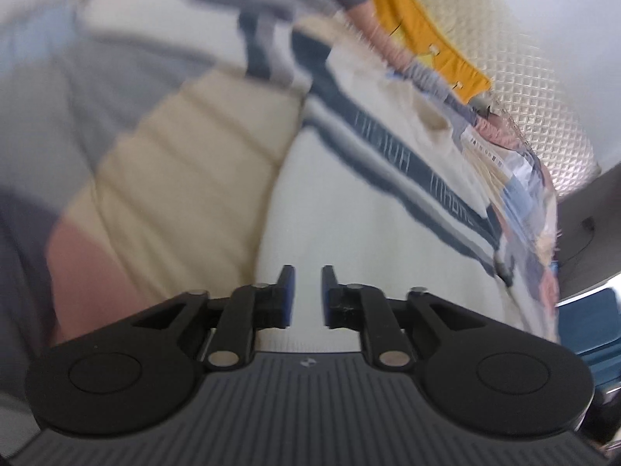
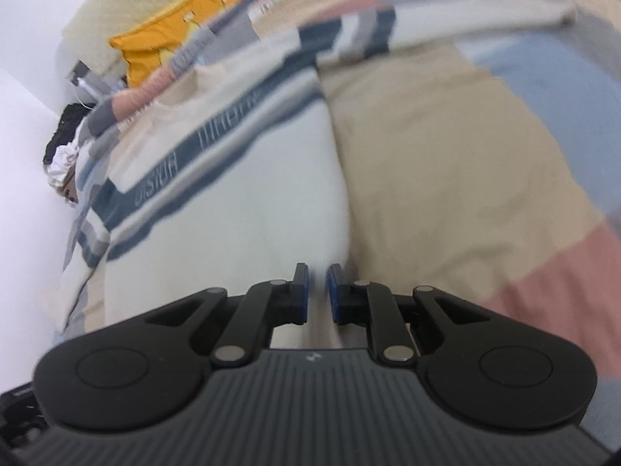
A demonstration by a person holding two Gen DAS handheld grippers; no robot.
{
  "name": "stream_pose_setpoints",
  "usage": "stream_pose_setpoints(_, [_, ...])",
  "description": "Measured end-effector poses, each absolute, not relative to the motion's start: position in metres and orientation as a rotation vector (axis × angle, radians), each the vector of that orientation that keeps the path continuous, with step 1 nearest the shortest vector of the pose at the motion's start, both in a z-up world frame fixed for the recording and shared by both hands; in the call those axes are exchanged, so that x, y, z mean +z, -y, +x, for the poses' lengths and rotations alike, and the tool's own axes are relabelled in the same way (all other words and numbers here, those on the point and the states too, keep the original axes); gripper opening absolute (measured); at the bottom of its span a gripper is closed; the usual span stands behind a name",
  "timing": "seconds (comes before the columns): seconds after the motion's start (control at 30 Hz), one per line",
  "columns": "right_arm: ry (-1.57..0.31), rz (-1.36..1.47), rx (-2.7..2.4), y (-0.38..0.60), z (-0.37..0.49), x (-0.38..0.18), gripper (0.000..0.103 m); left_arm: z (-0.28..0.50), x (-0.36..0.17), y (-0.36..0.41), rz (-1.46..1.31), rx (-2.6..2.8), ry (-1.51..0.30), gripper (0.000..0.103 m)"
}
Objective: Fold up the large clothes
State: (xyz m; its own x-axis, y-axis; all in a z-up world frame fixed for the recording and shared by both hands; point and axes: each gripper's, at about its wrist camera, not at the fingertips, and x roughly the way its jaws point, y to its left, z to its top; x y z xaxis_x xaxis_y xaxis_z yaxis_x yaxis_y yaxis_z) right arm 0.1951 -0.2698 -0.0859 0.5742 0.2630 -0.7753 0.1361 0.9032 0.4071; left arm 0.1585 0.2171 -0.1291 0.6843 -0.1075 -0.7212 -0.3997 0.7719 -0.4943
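Holding the left tongs [image 1: 308,272] just above the big cream knitted sweater with dark blue and grey stripes [image 1: 368,252], spread flat on the bed's patchwork blanket of tan, pink, blue and grey squares [image 1: 174,178]. Holding these tongs released, with a clear gap and nothing between the blue pads. Holding the right tongs [image 2: 318,270] over the sweater's side edge, at the border between cream cloth and blanket, parted only a tiny bit and gripping nothing either. Probably getting ready for picking up one side for a fold. Doing it well: opening both tongs wider before going down, pinching only the sweater and not the blanket under it, taking the edge at two matching spots, lifting both ends together and level, laying the fold down straight along the stripes, smoothing out wrinkles. Minding the long striped sleeve [image 2: 465,19] lying out across the blanket, tucking it in before folding the body. Steering clear of the yellow cushion [image 1: 423,39] at the far end of the bed.
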Motion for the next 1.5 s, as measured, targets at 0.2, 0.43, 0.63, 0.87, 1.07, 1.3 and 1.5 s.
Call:
stream_pose_setpoints(0.2, [-0.781, 0.303, 0.130, 0.242, 0.210, -0.060, 0.015, 0.189, -0.113, -0.185, -0.576, 0.130, -0.768, 0.030])
stream_pose_setpoints(0.43, [-0.772, 0.202, 0.270, 0.186, 0.236, -0.082, 0.015, 0.246, -0.123, -0.137, -0.423, 0.045, -0.740, 0.032])
stream_pose_setpoints(0.63, [-0.723, 0.082, 0.335, 0.148, 0.250, -0.103, 0.015, 0.279, -0.144, -0.132, -0.307, 0.073, -0.723, 0.034])
stream_pose_setpoints(0.87, [-0.697, -0.002, 0.372, 0.128, 0.266, -0.126, 0.015, 0.313, -0.185, -0.143, -0.251, 0.089, -0.763, 0.034])
stream_pose_setpoints(1.07, [-0.707, 0.022, 0.362, 0.132, 0.279, -0.142, 0.015, 0.334, -0.213, -0.146, -0.198, 0.100, -0.801, 0.034])
stream_pose_setpoints(1.3, [-0.807, 0.036, 0.356, 0.129, 0.299, -0.172, 0.014, 0.343, -0.227, -0.141, -0.113, 0.095, -0.807, 0.034])
stream_pose_setpoints(1.5, [-0.816, 0.010, 0.368, 0.126, 0.299, -0.177, 0.014, 0.342, -0.228, -0.140, -0.124, 0.094, -0.804, 0.034])
